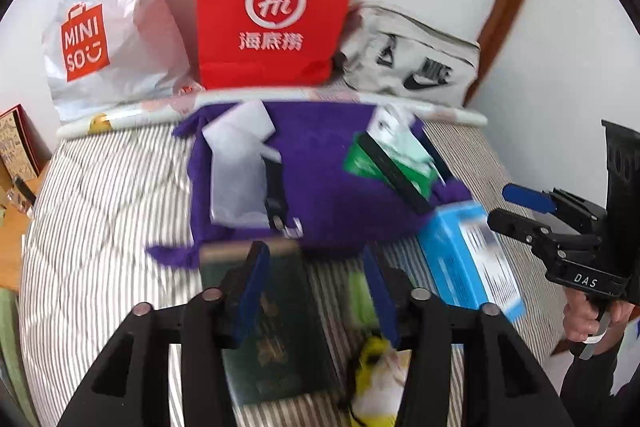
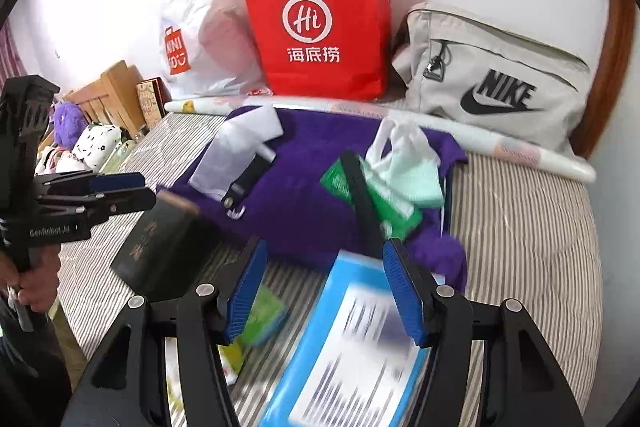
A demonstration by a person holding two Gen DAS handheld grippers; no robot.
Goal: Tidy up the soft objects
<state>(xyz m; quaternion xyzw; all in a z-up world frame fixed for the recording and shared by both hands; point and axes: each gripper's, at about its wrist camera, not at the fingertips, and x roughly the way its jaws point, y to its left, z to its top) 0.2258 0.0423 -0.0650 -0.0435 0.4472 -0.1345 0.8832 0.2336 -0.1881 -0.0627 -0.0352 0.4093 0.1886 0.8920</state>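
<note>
Purple cloth [image 1: 320, 187] is spread on the striped bed [image 1: 100, 207], just beyond both tools; left tool [image 1: 316, 291] and right tool [image 2: 324, 291] are held apart, nothing clamped.

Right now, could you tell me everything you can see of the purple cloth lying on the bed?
The purple cloth looks soft and fuzzy, like fleece or knit. It lies spread and rumpled on the striped bedding, below the red paper bag. On it rest a white bag, a black strap with a metal clip, a green packet and a pale mint pouch. A blue box lies at its near edge. Neither gripper touches it.
</note>
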